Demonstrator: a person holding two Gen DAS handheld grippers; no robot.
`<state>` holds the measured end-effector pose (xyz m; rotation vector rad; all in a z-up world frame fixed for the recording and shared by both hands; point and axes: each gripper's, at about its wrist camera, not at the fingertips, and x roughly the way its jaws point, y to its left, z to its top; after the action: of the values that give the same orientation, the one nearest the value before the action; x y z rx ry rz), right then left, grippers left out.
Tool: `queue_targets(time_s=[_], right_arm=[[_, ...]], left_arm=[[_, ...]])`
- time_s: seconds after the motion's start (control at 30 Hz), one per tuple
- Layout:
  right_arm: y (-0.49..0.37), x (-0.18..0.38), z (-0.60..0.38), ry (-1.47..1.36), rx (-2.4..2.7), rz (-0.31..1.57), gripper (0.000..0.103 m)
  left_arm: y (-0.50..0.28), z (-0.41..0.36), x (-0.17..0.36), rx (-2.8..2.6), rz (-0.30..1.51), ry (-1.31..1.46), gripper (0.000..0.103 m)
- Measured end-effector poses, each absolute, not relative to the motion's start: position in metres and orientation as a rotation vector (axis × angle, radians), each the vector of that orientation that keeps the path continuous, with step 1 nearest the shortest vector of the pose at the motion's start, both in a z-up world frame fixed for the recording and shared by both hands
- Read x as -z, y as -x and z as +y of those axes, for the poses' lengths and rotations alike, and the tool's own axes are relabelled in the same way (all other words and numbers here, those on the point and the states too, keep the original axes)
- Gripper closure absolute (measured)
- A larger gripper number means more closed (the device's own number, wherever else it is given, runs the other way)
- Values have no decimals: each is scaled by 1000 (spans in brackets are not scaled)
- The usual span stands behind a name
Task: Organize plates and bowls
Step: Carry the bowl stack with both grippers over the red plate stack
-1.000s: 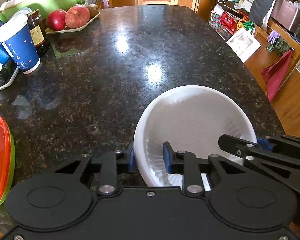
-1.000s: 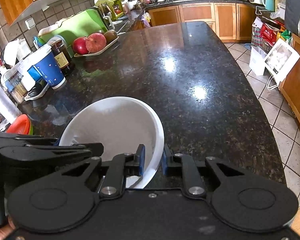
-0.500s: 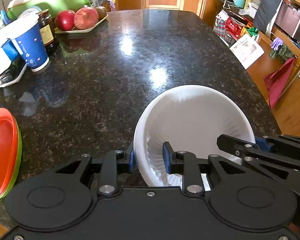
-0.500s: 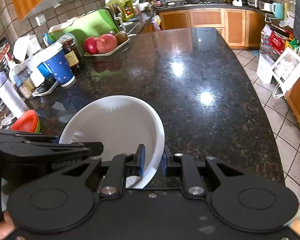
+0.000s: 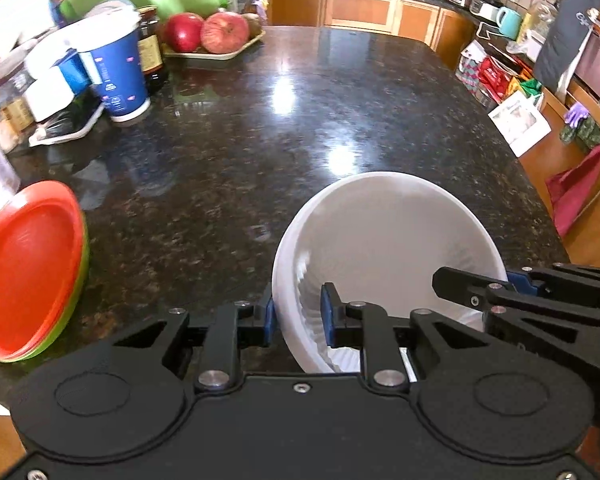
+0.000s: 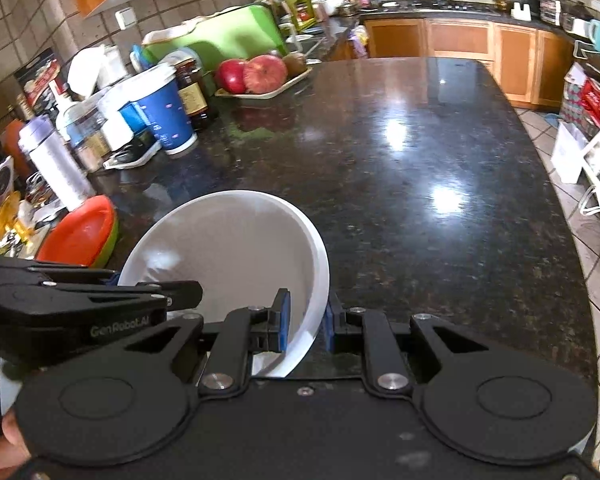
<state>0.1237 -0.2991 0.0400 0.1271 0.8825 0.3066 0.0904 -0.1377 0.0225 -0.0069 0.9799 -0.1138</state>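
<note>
The white bowl (image 5: 384, 240)'s near rim is hidden behind the left hand-held gripper (image 5: 298, 316).

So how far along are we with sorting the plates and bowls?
Done: an orange plate already sits stacked on a green plate at the counter's left edge. In hand: the white bowl, gripped on opposite rims by the left gripper, whose jaws have just been closing on the rim, and the right gripper. Left: set the bowl down; no other loose dishes show.
</note>
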Motion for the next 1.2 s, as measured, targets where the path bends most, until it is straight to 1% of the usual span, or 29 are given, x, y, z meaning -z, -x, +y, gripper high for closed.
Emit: queue_targets(time_s=[0.27, 0.73, 0.93, 1.2], right_arm=[[-128, -51, -250, -107, -401, 873, 84], [-153, -62, -96, -91, -474, 878, 84], [-156, -57, -54, -81, -471, 898, 84], [-161, -51, -25, -84, -431, 930, 84]], left_arm=[[-82, -82, -34, 55, 960, 20, 74], [-86, 49, -48, -15, 950, -41, 74], [-90, 89, -43, -5, 960, -57, 73], [-103, 117, -32, 44, 983, -49, 72]])
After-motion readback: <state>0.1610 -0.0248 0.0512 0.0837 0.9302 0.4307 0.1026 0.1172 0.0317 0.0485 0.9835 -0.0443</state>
